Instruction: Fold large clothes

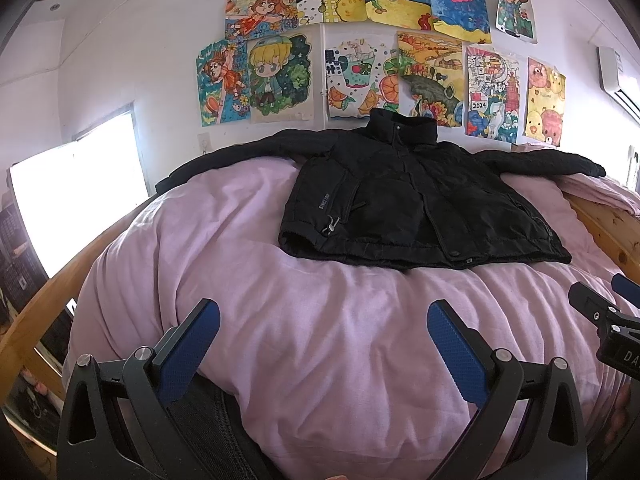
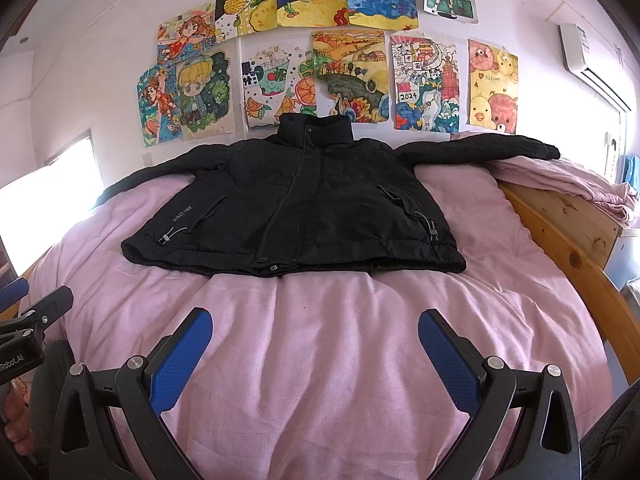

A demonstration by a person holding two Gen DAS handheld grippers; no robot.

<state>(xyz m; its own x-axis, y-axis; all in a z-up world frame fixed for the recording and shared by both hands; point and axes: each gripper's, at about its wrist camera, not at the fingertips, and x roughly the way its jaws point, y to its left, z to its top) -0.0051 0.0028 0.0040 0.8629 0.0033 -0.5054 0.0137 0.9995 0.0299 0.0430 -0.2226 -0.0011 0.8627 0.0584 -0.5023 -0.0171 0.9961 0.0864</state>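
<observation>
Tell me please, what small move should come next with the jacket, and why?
Probably bring the open left gripper forward to the jacket's left sleeve. The jacket lies flat on the pink blanket, sleeves spread wide, and both grippers are open, well short of it. Folding a sleeve inward seems a sensible start.

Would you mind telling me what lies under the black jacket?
The jacket lies flat on a pink duvet, sleeves spread. Only the duvet shows around it; whatever is beneath the jacket's body is covered.

Blown-out window glare, fisheye-warped edges
</observation>
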